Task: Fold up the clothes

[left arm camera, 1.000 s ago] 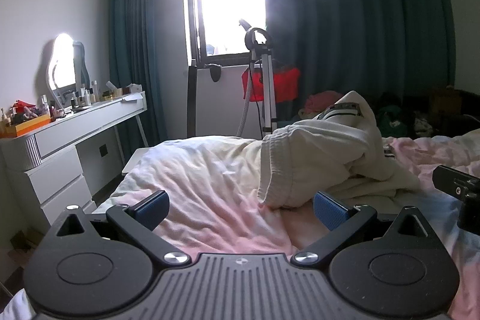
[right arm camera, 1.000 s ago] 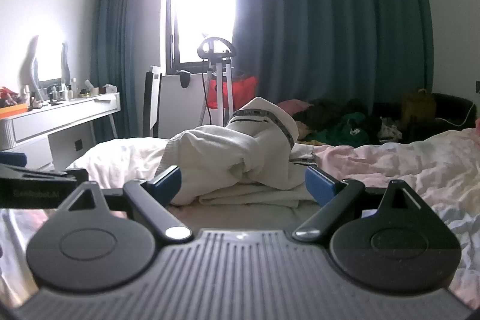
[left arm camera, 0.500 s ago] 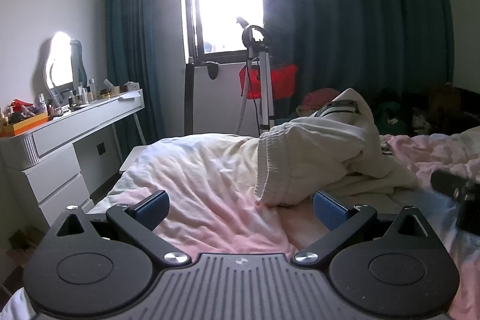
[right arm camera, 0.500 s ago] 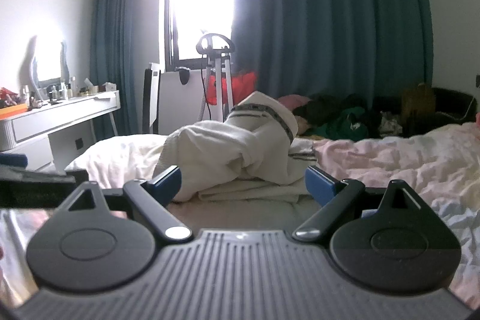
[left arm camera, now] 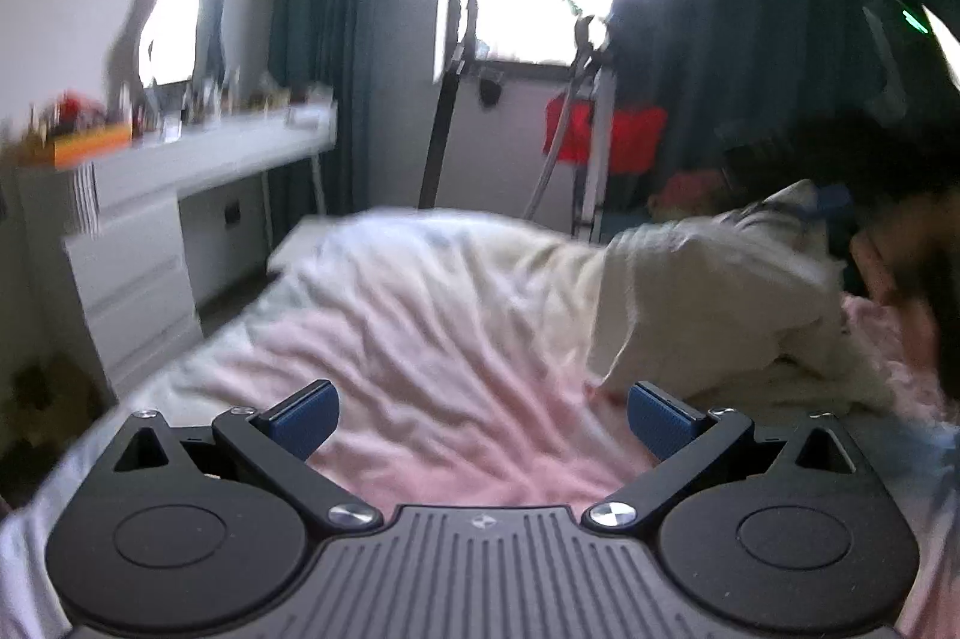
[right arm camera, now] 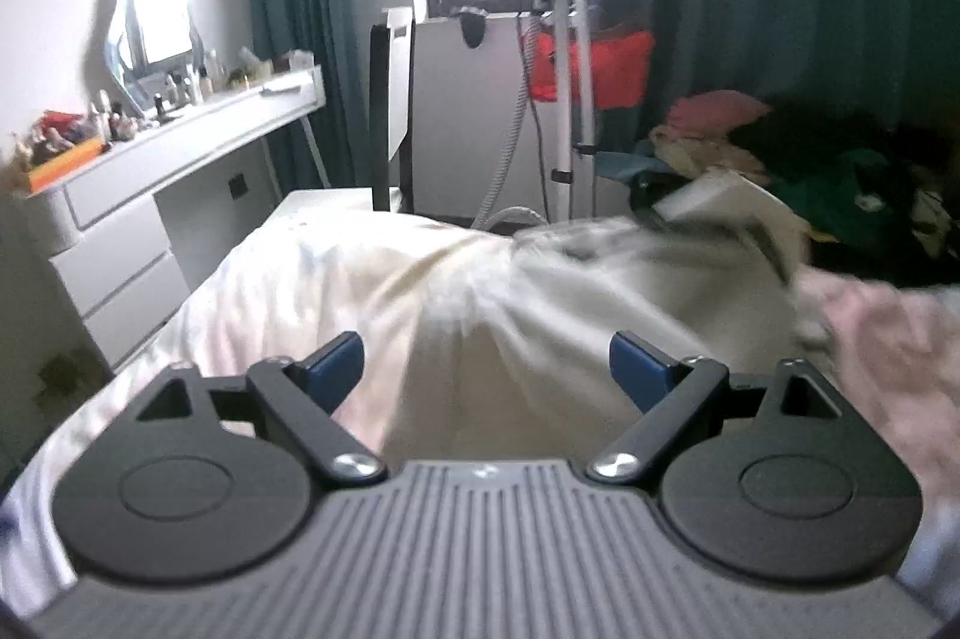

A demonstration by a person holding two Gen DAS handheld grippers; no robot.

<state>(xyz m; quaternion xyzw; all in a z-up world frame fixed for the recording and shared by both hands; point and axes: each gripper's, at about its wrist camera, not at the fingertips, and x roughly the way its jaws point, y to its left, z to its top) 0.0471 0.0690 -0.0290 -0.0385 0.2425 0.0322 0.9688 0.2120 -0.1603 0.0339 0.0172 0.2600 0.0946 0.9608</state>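
Observation:
A cream white garment (left arm camera: 708, 303) lies bunched on the bed, over a pink and white quilt (left arm camera: 420, 357). My left gripper (left arm camera: 480, 417) is open above the quilt, with the garment's near edge just past its right pad. My right gripper (right arm camera: 486, 363) is also open and holds nothing. It hovers low over the garment (right arm camera: 600, 291), which fills the space ahead of its fingers. In the left wrist view a blurred hand (left arm camera: 882, 273) with a dark shape reaches over the garment's far right end.
A white dressing table (right arm camera: 180, 159) with a lit mirror and several bottles stands left of the bed. A metal stand (right arm camera: 564, 57) with a hose and a red item is at the bed's far end. A heap of dark clothes (right arm camera: 840, 183) lies back right.
The right gripper has come much closer to the garment and swung leftward. The left gripper has shifted, so the garment now sits further right in its view. Both pictures are blurred by motion.

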